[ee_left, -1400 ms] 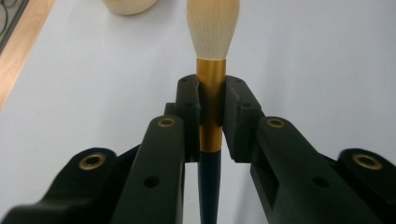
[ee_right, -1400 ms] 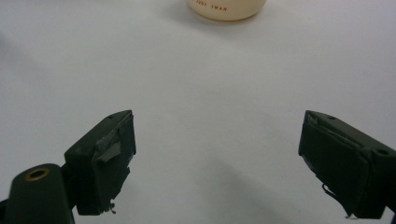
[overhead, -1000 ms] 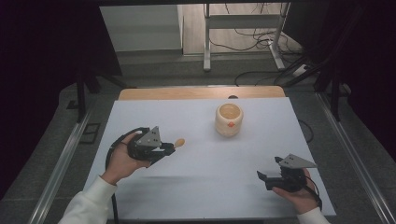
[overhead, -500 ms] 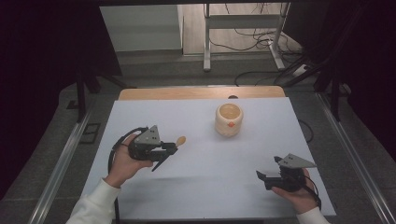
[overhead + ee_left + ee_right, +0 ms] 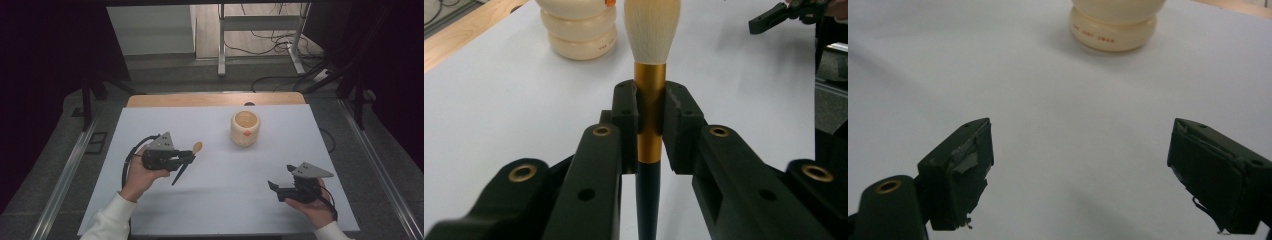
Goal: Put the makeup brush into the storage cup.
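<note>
My left gripper is shut on a brush with a cream bristle head, a gold ferrule and a dark handle. The pads clamp the gold ferrule. In the high view the bristle head points toward the cream ribbed pot, and the handle slants down to the white tabletop. The pot stands upright past the bristles, a little to their left. My right gripper rests near the table's front right with its jaws wide apart and nothing between them. The pot stands well ahead of it.
A white sheet covers the table, with a wooden strip along the far edge. Metal rails run down both sides. Cables and a frame's legs lie on the floor beyond. The right gripper shows far off in the left gripper view.
</note>
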